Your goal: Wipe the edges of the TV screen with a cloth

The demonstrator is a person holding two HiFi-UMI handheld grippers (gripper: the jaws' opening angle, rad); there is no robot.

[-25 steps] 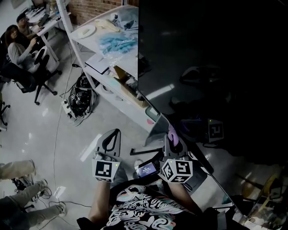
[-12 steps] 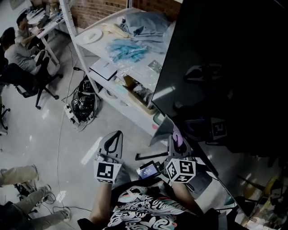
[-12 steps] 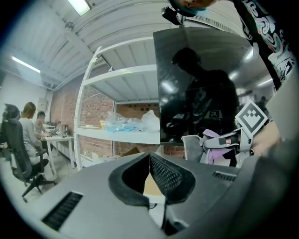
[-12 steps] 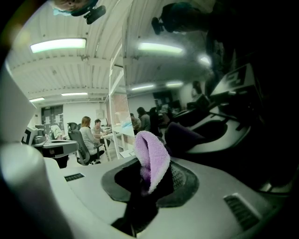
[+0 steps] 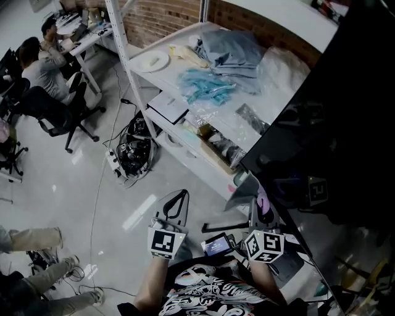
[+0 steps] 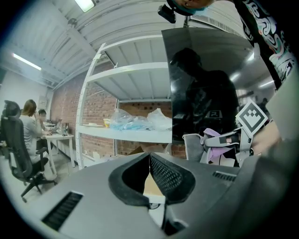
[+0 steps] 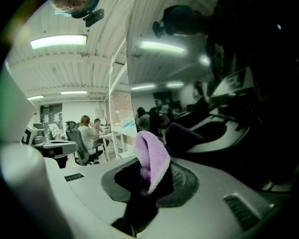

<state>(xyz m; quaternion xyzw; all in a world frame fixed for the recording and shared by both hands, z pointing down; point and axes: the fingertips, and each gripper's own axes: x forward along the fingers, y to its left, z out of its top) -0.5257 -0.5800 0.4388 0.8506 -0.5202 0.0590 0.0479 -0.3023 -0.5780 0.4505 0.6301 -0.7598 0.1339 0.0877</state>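
The big glossy black TV screen (image 5: 336,117) is running off the head view's right edge. The right claw (image 7: 152,179) is pinching a fluffy lilac cloth (image 7: 153,154), whose lower part is disappearing between the jaws. The cloth's tip is poking up just beside the screen's left edge; contact is unclear. The left claw (image 6: 149,172) is sitting pressed together and empty, well apart from the screen.

Open-plan office-cum-workshop, marked by an exposed brick wall (image 5: 163,18), a glossy pale floor (image 5: 68,185) and strip lights (image 7: 58,42) under a ribbed ceiling (image 7: 70,70). Seated people (image 5: 43,65) on swivel chairs (image 5: 55,117) at a worktop (image 5: 92,36), far left. White metal shelving (image 5: 176,74) loaded with blue bagged goods (image 5: 207,86), a plate (image 5: 151,60) and an open cardboard box (image 5: 216,148), beside a tangle of cables and equipment (image 5: 133,154) on the floor.
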